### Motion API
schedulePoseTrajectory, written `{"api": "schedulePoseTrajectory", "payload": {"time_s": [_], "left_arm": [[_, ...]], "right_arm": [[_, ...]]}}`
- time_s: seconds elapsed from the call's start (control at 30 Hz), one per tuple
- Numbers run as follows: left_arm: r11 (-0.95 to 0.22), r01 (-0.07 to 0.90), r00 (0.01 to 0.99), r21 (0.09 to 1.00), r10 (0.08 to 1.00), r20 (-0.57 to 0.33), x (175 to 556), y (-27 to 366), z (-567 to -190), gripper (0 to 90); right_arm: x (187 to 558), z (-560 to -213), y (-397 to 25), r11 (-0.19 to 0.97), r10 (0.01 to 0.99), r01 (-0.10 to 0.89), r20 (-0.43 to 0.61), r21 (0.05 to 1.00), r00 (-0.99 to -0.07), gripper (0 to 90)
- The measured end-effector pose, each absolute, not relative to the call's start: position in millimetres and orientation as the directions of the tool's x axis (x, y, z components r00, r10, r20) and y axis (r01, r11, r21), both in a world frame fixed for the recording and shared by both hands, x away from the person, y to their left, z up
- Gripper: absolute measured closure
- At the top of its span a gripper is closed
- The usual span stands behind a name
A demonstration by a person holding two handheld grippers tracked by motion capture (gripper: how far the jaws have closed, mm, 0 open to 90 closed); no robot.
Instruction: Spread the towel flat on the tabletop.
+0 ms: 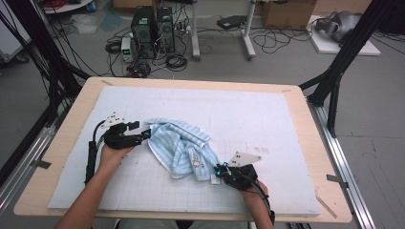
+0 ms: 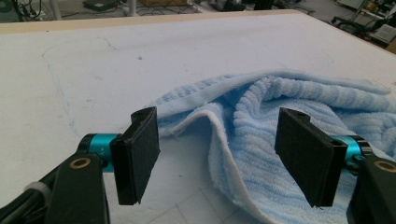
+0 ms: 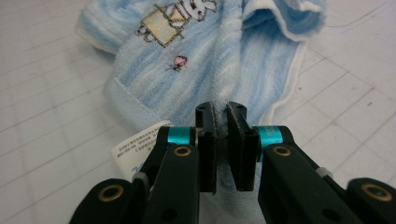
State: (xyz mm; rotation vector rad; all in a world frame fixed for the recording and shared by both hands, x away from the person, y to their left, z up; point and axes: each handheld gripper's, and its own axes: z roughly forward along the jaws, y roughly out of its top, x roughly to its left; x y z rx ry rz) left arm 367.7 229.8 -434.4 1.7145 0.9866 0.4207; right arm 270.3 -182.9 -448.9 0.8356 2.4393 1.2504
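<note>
Nearest the high camera, at the table's front edge, two forearms reach over the large white gridded foam mat [image 1: 267, 114] that covers the pale wooden table [image 1: 305, 119]. Crumpled on that mat, a little left of its middle, lies the light-blue striped terry towel [image 1: 184, 145] with an embroidered cartoon patch, bunched and not yet spread or folded. The work looks to me barely begun: one corner is secured, the other is only being approached, and all flattening or folding is still left. At the towel's near right corner, the right gripper [image 3: 221, 140] has its black jaws pressed together on a pinch of the blue cloth, right beside the small white printed care label [image 3: 135, 148]. At the towel's far left end, the left gripper [image 2: 224, 156] holds its jaws wide apart, straddling the cloth's white-edged hem without touching it, so a grasp there seems the next thing wanted. No bin, box or tray stands on the mat, and nothing is held inside anything; cardboard boxes and black computer towers [image 1: 153, 31] sit on the floor beyond the table.
</note>
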Motion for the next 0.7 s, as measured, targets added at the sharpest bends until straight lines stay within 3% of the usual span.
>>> {"api": "schedulePoseTrajectory", "payload": {"time_s": [0.23, 0.4, 0.57, 0.7], "left_arm": [[-0.123, 0.394, 0.621, 0.911, 0.766, -0.165, 363.8, 224.4, -433.3, 30.7], [-0.115, 0.39, 0.638, 0.913, 0.749, -0.178, 362.6, 220.0, -433.6, 30.7], [-0.129, 0.368, 0.654, 0.921, 0.74, -0.158, 360.7, 216.2, -433.1, 30.8], [-0.131, 0.368, 0.656, 0.92, 0.738, -0.158, 360.1, 217.0, -432.8, 30.7]], "right_arm": [[248.4, -442.5, -184.3, 0.474, 0.566, 0.336, 0.01, 0.814, -0.824, 81.2], [256.7, -423.5, -188.1, 0.366, 0.621, 0.322, 0.028, 0.873, -0.783, 45.7], [270.4, -408.7, -180.9, 0.352, 0.632, 0.278, -0.007, 0.894, -0.775, 43.7], [292.2, -405.1, -166.7, 0.382, 0.633, 0.261, -0.045, 0.886, -0.773, 52.9]]}}
